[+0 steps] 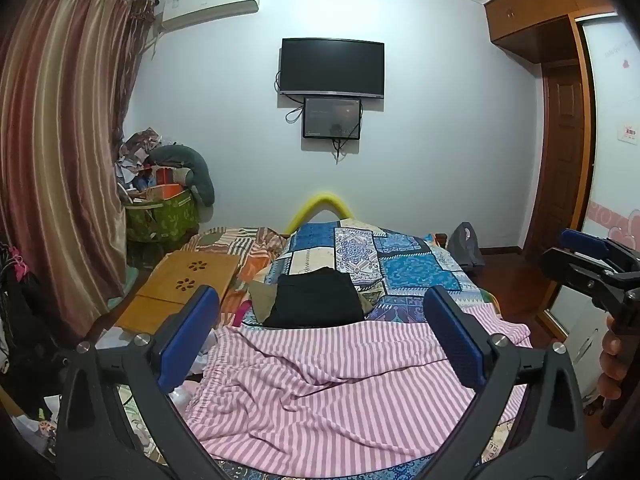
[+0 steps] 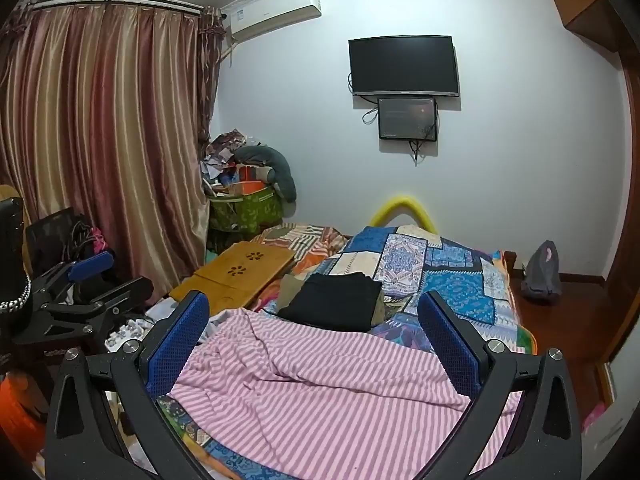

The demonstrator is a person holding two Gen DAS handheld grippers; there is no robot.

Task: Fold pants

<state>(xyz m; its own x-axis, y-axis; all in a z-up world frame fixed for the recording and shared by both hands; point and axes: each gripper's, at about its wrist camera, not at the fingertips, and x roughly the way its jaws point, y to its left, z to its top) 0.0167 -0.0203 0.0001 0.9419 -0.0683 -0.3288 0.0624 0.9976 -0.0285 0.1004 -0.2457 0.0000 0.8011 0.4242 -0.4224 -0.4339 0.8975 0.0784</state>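
Lying rumpled and unfolded across the lower centre of the frame, pink striped pants [image 1: 340, 376] cover the bed [image 1: 400, 264]; both grippers, left [image 1: 320, 344] and right [image 2: 314, 348], hover with jaws wide, empty; folding seems unstarted.

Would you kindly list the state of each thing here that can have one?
Striped pants: spread out, rumpled, unfolded.
Black garment: folded, lying beyond the pants.
Left gripper: open, empty, above the pants.
Right gripper: open, empty, above the pants.
TV: off.
Curtain: drawn.
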